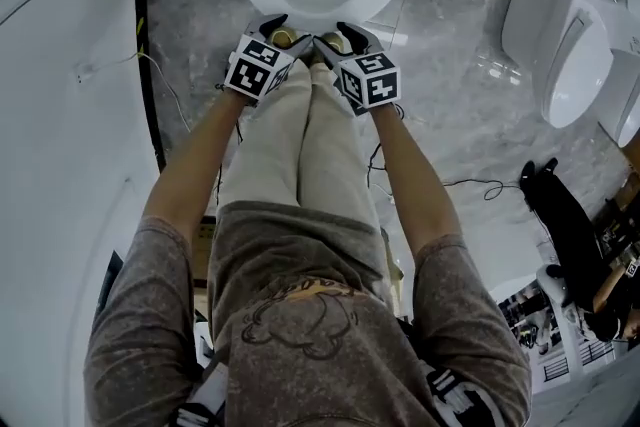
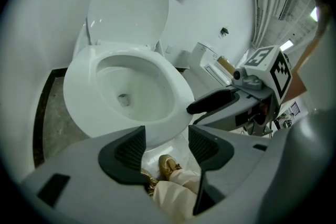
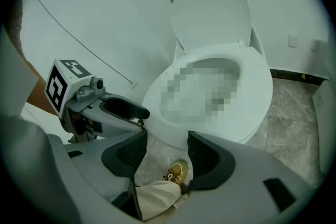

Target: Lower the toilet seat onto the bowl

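While seat (image 2: pixel 128 8) stands upright, bowl (image 2: pixel 77 99) gapes.

Grey marble floor (image 1: pixel 450 85), white wall (image 1: pixel 60 115) w/ black trim (image 1: pixel 143 15), urinal (image 1: pixel 575 65) at rt.

Head view looks steeply down; both gripper views face the toilet (image 2: pixel 181 94).

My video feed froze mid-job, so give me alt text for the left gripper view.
The left tongs hang open and empty in front of a white toilet bowl, whose lid stands raised against the wall. A gold shoe shows on the floor between the tongs.
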`<state>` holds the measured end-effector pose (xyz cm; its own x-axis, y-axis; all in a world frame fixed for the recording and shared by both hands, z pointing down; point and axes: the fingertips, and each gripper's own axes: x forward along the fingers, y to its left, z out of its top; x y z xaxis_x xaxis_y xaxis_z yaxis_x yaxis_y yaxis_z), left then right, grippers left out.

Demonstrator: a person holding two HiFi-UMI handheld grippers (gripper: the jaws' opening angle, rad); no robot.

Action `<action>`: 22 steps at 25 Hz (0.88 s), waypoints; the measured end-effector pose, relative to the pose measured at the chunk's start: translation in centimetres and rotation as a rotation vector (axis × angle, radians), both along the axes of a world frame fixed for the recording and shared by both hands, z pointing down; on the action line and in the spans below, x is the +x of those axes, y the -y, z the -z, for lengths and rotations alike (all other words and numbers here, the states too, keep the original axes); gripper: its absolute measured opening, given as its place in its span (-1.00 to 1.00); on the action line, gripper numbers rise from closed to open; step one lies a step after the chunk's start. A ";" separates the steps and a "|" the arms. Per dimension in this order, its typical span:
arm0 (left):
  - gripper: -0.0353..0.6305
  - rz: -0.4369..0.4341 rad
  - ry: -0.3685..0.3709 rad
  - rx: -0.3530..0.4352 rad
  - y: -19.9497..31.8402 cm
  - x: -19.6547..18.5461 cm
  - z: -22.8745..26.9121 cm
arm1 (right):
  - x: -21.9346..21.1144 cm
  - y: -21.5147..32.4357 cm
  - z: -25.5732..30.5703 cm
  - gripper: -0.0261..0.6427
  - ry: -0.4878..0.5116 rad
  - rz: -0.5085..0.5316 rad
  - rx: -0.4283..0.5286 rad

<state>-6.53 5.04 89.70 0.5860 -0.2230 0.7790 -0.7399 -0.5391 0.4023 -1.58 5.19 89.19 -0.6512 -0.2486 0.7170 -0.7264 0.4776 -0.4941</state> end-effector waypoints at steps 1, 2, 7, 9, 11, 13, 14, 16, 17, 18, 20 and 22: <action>-0.12 0.002 0.001 -0.002 0.0 -0.1 -0.7 | -0.2 0.2 -0.7 -0.15 -0.003 -0.003 0.000; -0.12 0.005 0.002 -0.002 0.0 -0.2 -1.3 | -0.3 0.4 -1.4 -0.17 -0.006 -0.008 -0.002; -0.12 0.032 0.000 -0.011 0.2 0.0 -3.9 | 0.0 0.6 -3.8 -0.19 -0.015 -0.055 -0.030; -0.16 0.043 0.002 -0.009 0.3 -0.2 -4.2 | 0.0 0.4 -4.3 -0.23 -0.023 -0.060 -0.019; -0.18 0.048 -0.004 -0.004 0.3 -0.2 -4.2 | 0.2 0.4 -4.3 -0.28 -0.021 -0.055 -0.008; -0.18 0.046 -0.010 -0.011 0.1 -0.1 -4.0 | 0.3 0.3 -4.2 -0.28 -0.014 -0.042 -0.016; -0.18 0.045 -0.010 -0.017 0.1 0.0 -3.7 | 0.4 0.3 -3.8 -0.28 -0.014 -0.034 -0.018; -0.18 0.051 -0.014 -0.011 0.8 0.1 -2.1 | 0.6 0.8 -2.2 -0.28 -0.016 -0.030 0.003; -0.18 0.060 -0.019 0.001 1.4 0.2 -0.7 | 0.8 1.3 -0.9 -0.28 -0.016 -0.036 0.023; -0.18 0.072 -0.027 0.018 2.2 0.3 0.9 | 1.2 2.0 0.8 -0.28 -0.015 -0.047 0.046; -0.18 0.096 -0.046 0.065 4.2 0.6 5.1 | 2.1 3.6 4.7 -0.28 -0.011 -0.080 0.091; -0.18 0.109 -0.061 0.123 6.3 0.6 10.0 | 2.7 5.2 9.2 -0.28 -0.004 -0.105 0.142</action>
